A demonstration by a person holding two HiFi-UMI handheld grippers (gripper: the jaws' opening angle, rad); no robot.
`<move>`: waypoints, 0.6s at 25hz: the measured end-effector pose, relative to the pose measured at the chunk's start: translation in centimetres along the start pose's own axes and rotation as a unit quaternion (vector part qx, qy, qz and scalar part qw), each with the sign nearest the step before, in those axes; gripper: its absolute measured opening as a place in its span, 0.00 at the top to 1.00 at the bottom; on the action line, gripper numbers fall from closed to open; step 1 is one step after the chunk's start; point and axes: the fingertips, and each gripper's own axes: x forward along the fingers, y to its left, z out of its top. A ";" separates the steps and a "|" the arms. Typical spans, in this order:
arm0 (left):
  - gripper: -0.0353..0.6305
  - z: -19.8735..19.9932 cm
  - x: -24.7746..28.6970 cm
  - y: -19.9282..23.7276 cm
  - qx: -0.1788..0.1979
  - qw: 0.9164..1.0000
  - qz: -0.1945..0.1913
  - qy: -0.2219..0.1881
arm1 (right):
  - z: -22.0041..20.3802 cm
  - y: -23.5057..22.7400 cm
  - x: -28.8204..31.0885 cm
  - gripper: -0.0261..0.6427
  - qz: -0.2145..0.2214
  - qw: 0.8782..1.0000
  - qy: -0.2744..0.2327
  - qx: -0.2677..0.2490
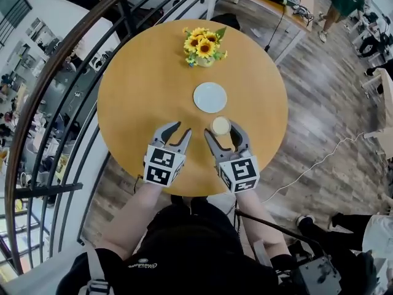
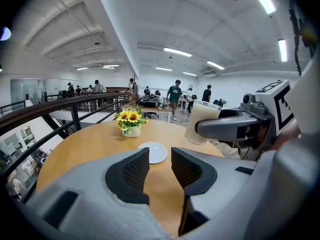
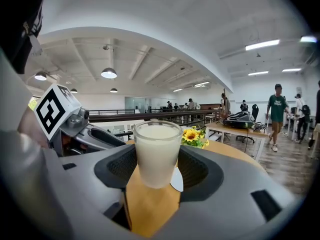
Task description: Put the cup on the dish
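Note:
A glass cup of milk (image 3: pixel 157 153) hangs above the round wooden table, with my right gripper (image 3: pixel 158 166) shut on it. From the head view the cup (image 1: pixel 221 126) is just short of the white dish (image 1: pixel 210 97), which lies bare at the table's middle. The left gripper view shows the cup (image 2: pixel 200 122) lifted, to the right of the dish (image 2: pixel 154 152). My left gripper (image 1: pixel 179 130) hovers beside the right gripper (image 1: pixel 223 129), open, with nothing between its pads (image 2: pixel 136 171).
A small pot of sunflowers (image 1: pixel 204 46) stands at the table's far side, beyond the dish. A dark railing (image 1: pixel 73 97) curves round the table's left. A white desk (image 1: pixel 264 5) and walking people are farther off on the wooden floor.

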 end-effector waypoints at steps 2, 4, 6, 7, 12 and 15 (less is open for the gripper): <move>0.74 -0.9 1.0 0.3 -0.005 1.000 0.002 0.009 | -0.9 -0.4 0.6 0.58 0.002 1.000 0.006 0.000; 0.74 -1.8 1.8 0.5 -0.011 1.000 0.005 0.017 | -2.2 -0.6 1.1 0.58 0.005 1.000 0.014 0.004; 0.74 -3.0 2.6 0.6 -0.018 1.000 0.006 0.025 | -3.7 -0.9 1.6 0.58 0.005 1.000 0.023 0.012; 0.74 -3.7 3.2 0.7 -0.021 0.999 0.005 0.029 | -4.6 -1.1 1.8 0.58 0.004 0.999 0.028 0.015; 0.74 -7.4 5.6 0.5 -0.037 0.998 -0.003 0.057 | -9.3 -1.7 2.8 0.58 0.003 0.997 0.062 0.037; 0.74 -8.4 7.0 0.5 -0.039 0.997 -0.006 0.064 | -10.9 -2.1 3.5 0.58 0.003 0.997 0.071 0.039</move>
